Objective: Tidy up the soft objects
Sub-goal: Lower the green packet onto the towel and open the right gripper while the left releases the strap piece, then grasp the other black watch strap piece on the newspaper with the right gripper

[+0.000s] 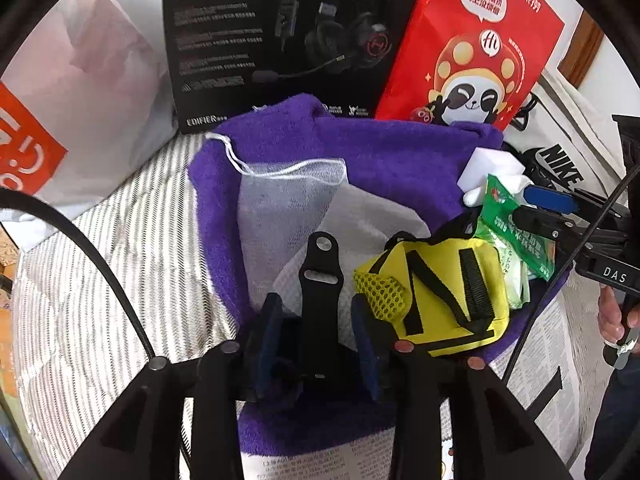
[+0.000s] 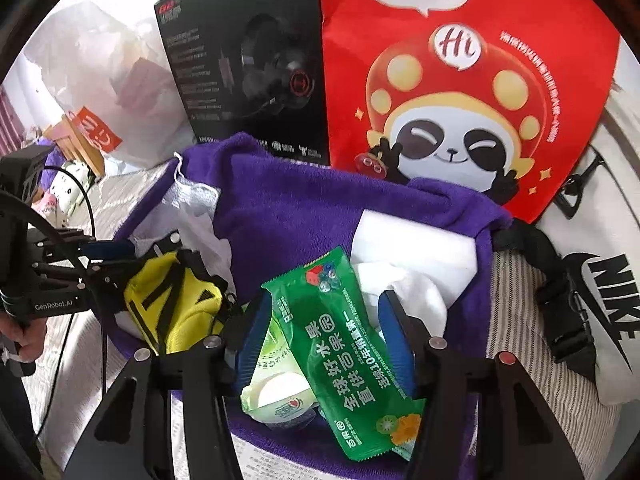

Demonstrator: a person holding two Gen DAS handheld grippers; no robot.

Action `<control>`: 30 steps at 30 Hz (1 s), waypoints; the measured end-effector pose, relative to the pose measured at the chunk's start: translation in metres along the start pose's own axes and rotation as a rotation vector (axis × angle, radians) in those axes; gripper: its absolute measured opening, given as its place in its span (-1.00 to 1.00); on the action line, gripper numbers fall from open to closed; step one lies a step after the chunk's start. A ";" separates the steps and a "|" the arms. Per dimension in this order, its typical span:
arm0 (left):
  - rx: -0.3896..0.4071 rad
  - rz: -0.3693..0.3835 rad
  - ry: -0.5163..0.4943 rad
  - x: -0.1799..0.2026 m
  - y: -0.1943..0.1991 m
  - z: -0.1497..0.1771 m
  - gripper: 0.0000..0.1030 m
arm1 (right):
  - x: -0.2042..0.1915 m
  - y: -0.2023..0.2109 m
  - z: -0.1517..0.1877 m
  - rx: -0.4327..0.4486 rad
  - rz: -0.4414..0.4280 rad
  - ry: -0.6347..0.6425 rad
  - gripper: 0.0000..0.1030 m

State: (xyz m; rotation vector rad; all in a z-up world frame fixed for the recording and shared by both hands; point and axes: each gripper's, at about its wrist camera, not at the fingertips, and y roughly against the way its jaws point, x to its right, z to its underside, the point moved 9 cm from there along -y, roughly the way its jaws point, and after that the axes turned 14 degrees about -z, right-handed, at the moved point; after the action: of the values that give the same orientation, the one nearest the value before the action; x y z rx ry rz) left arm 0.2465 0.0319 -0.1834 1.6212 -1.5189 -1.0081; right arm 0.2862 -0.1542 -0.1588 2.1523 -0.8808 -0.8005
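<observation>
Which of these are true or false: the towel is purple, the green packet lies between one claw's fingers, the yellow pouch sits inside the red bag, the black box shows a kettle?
1. The towel is purple. True.
2. The green packet lies between the right claw fingers. True; the pads do not seem to press it.
3. The yellow pouch sits inside the red bag. False: it lies on the towel, and the bag stands behind.
4. The black box shows a kettle. False: it pictures a headset.
</observation>
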 end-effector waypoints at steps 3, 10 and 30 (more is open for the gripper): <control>0.026 -0.015 0.002 -0.003 0.013 -0.003 -0.13 | -0.003 0.013 -0.004 0.026 0.006 0.000 0.10; 0.074 -0.009 -0.003 -0.001 0.049 0.001 -0.12 | -0.015 0.051 0.007 0.069 0.013 -0.039 0.10; 0.024 0.043 -0.052 0.032 0.062 0.103 0.00 | -0.065 0.069 0.150 -0.020 -0.011 -0.006 0.39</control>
State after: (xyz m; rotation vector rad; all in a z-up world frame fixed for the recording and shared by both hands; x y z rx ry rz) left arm 0.1272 -0.0022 -0.1787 1.5830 -1.5991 -1.0193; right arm 0.1142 -0.1939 -0.1760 2.1399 -0.8613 -0.8178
